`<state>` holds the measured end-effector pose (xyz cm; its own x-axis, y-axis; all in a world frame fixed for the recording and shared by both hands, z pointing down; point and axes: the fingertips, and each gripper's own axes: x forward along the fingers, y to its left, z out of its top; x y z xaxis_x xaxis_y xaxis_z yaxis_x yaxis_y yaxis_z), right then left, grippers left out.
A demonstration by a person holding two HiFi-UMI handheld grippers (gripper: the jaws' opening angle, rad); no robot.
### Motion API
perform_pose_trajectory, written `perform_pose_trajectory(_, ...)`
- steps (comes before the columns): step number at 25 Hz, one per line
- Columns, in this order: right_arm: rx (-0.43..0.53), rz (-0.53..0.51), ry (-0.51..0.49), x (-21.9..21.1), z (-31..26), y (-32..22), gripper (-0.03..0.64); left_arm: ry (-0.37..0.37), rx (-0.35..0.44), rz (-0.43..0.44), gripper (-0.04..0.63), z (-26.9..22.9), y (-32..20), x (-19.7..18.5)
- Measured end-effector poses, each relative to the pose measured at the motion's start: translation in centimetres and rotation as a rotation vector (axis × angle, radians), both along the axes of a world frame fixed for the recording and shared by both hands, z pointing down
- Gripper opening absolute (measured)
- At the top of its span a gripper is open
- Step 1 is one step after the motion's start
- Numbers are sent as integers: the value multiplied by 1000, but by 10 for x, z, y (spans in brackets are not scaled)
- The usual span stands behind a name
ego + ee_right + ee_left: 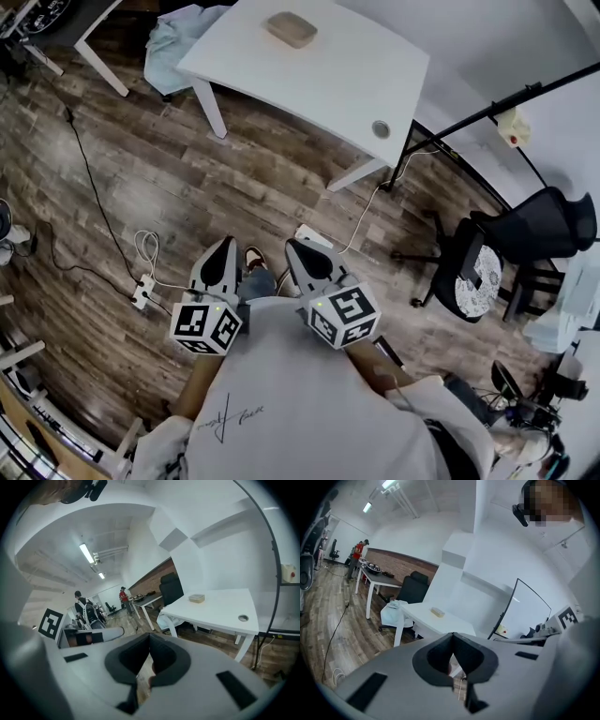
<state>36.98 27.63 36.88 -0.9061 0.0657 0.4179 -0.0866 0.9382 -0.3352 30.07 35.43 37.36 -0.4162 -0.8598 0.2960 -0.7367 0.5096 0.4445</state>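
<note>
Both claws idle. Left claw [223, 242] and right claw [292, 246] are side by side at chest height, well short of the worktop [328, 84] and pointing toward it.

Left gripper view: jaws together, pads meeting at the tips, nothing between them, only floor showing through the gap below. Right gripper view: same, jaws closed on nothing.

Only loose item on the worktop is a tan block [292, 29], lying flat near the far edge, well apart from both claws. It also shows in the left gripper view [437, 612] and the right gripper view [197, 598]. A round cable hole [381, 129] sits at the worktop's near right corner. The rest of the top is bare.

Around the worktop:
- A light cloth [178, 42] hangs off its left end.
- A power strip [141, 292] and a cable [94, 197] are on the floor well in front of it.
- A black office chair [487, 272] is off to its right.
- The person's shoe [253, 257] shows between the claws, on the floor short of the worktop.

My read: this is a carry or standby posture, with nothing engaged. From this stance the block is out of reach. Any grab would call for closing the gap to the worktop first, then opening the jaws before coming down over the block's flat top.
</note>
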Motion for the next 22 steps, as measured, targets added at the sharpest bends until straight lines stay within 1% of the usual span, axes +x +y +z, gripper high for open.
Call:
perform_pose_trajectory(5, 29, -23, -16, -39, -8, 10, 11, -18, 14, -8, 8, -4, 12, -35)
perform_pose_trajectory(9, 47, -32, -17, -62, -10, 19, 11, -20, 27, -20, 8, -5, 23, -57)
perform_pose_trajectory(22, 64, -51, -11, -97, -9, 18, 11, -12, 43, -65, 8, -5, 40, -89)
